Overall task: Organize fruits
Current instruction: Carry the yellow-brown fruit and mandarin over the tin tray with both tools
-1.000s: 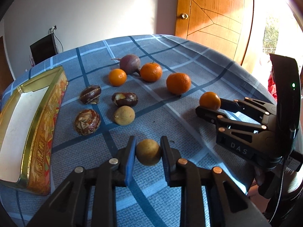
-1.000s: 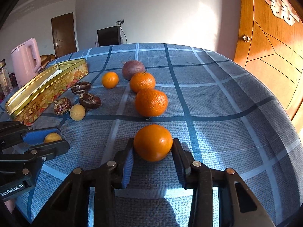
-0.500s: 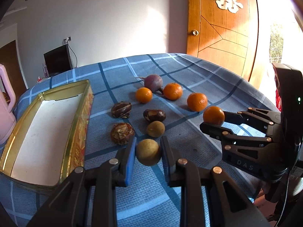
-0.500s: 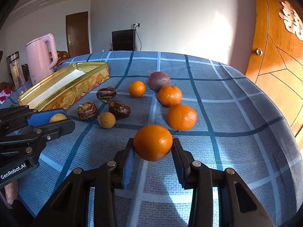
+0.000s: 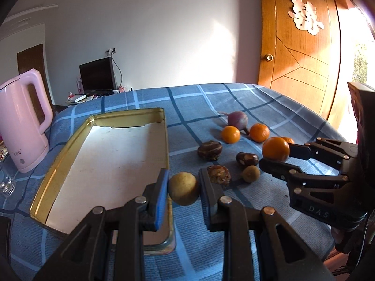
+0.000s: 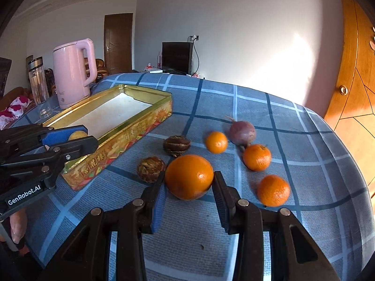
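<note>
"GenRobot.AI" marks the left gripper (image 5: 184, 188), clamped on a yellow fruit (image 5: 184, 188); "DAS" the right gripper (image 6: 189, 179), clamped on an orange (image 6: 189, 176); three oranges lie right of the gold tin (image 6: 131, 131)

Both grippers rise and swing left toward the gold tin (image 5: 107, 164) — the left gripper (image 5: 184, 188) now carries its yellow fruit (image 5: 184, 188) at the tin's near right edge, the right gripper (image 6: 188, 178) lifts its orange (image 6: 189, 176) clear of the tablecloth (image 6: 304, 152).
</note>
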Action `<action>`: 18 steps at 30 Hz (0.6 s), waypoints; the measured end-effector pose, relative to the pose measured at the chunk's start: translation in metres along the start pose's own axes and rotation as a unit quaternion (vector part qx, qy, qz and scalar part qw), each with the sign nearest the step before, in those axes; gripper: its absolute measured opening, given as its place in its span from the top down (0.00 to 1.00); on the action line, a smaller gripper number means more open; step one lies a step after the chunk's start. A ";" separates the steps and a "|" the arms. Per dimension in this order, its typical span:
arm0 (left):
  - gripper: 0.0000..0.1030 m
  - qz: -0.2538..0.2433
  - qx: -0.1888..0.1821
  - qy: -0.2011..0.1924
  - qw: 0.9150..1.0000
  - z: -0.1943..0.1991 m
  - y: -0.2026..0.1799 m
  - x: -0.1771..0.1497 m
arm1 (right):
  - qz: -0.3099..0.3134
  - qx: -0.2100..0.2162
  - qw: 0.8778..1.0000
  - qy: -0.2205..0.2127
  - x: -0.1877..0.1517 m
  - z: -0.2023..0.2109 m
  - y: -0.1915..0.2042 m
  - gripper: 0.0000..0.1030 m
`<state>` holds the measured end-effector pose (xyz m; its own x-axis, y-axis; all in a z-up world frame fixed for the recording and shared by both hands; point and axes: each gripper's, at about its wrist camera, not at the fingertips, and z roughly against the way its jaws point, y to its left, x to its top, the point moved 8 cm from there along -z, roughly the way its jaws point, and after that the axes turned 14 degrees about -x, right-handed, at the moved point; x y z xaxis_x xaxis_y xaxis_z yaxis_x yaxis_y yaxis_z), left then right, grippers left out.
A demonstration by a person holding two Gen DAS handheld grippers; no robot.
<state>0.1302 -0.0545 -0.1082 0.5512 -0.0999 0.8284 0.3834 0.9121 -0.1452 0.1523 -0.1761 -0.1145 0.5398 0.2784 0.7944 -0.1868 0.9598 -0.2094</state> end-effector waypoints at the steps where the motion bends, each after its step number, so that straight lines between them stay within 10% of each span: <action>1: 0.74 0.003 0.004 -0.002 1.000 0.001 0.006 0.001 | 0.002 0.004 1.000 -0.002 0.004 0.000 0.005 0.61; 18: 0.74 0.037 0.057 -0.007 0.998 0.020 0.083 0.009 | 0.047 0.041 0.998 -0.022 0.058 -0.014 0.069 0.61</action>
<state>0.1518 0.0281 -0.1016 0.5636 -0.0254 0.8257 0.2546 0.9562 -0.1444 0.1819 -0.0933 -0.0909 0.4810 0.3640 0.7976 -0.3028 0.9227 -0.2385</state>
